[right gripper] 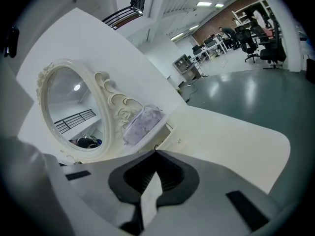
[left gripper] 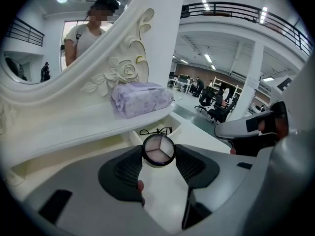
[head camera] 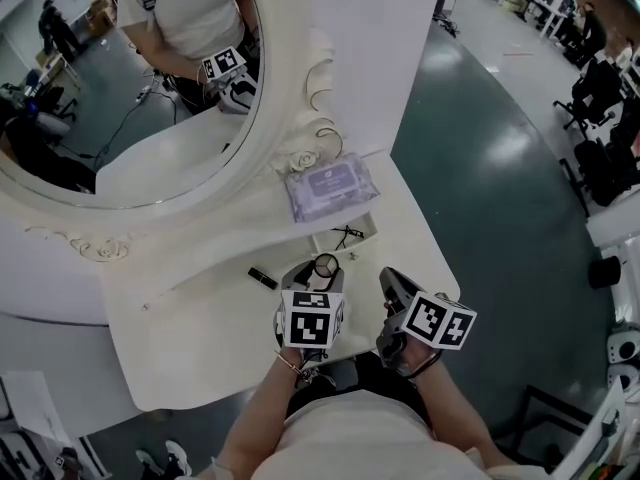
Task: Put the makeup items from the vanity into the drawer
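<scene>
My left gripper [head camera: 322, 270] is shut on a round black-rimmed compact [head camera: 326, 265] with pale pink powders [left gripper: 158, 149], held just above the white vanity top [head camera: 200, 338] in front of the open drawer [head camera: 372, 230]. A black eyelash curler [head camera: 348, 234] lies in that drawer [left gripper: 178, 127]; the left gripper view shows it too [left gripper: 156, 131]. A small black stick-shaped item [head camera: 263, 278] lies on the vanity top to the left. My right gripper [head camera: 390, 278] hovers at the vanity's right edge, shut and holding nothing; its tips meet [right gripper: 155, 152].
A purple wipes pack [head camera: 330, 188] rests on the raised shelf under the oval mirror [head camera: 130, 88], behind the drawer. The vanity's front and right edges drop to a grey floor [head camera: 500, 188]. Office chairs [head camera: 600, 98] stand far right.
</scene>
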A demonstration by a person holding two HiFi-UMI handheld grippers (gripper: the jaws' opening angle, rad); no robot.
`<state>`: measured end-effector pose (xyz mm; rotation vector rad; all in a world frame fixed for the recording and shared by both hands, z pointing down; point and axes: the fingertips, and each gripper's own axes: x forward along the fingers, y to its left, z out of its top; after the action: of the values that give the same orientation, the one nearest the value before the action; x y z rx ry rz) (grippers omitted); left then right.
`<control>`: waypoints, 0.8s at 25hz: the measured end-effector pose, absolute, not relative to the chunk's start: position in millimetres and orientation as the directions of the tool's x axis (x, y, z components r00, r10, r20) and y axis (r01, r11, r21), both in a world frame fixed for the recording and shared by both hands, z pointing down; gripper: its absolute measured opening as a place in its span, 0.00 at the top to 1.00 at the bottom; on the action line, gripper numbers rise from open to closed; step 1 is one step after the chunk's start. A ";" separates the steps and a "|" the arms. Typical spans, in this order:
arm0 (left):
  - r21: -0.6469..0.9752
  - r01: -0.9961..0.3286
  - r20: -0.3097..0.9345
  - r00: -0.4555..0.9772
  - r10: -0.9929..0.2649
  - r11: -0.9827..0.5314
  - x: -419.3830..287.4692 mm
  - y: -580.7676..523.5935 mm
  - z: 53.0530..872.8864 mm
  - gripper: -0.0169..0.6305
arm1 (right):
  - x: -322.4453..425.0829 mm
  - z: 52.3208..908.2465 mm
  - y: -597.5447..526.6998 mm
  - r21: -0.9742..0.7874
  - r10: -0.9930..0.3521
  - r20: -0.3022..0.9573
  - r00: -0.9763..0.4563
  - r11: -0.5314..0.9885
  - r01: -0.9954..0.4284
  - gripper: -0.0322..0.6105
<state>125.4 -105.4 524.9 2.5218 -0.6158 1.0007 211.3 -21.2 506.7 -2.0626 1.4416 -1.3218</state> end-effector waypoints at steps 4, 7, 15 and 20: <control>0.157 -0.510 0.710 0.653 -0.262 -0.846 136.4 -113.2 524.5 0.63 | 220.8 509.0 -28.2 -0.684 -0.859 0.507 0.072 -0.451 -0.573 0.92; 0.141 -0.509 0.718 0.643 -0.266 -0.849 143.0 -118.6 525.2 0.63 | 227.5 511.9 -33.9 -0.693 -0.861 0.504 0.067 -0.450 -0.563 0.92; 0.136 -0.503 0.738 0.626 -0.252 -0.853 163.1 -129.7 530.7 0.63 | 244.3 521.5 -50.9 -0.713 -0.866 0.498 0.048 -0.440 -0.546 0.92; 0.150 -0.511 0.745 0.621 -0.243 -0.846 169.6 -132.5 535.9 0.63 | 251.1 529.8 -55.1 -0.719 -0.864 0.502 0.037 -0.440 -0.537 0.92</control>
<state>169.6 -132.5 535.9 2.4984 -0.6045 1.0740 251.1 -55.1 529.8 -1.9875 1.4232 -1.3647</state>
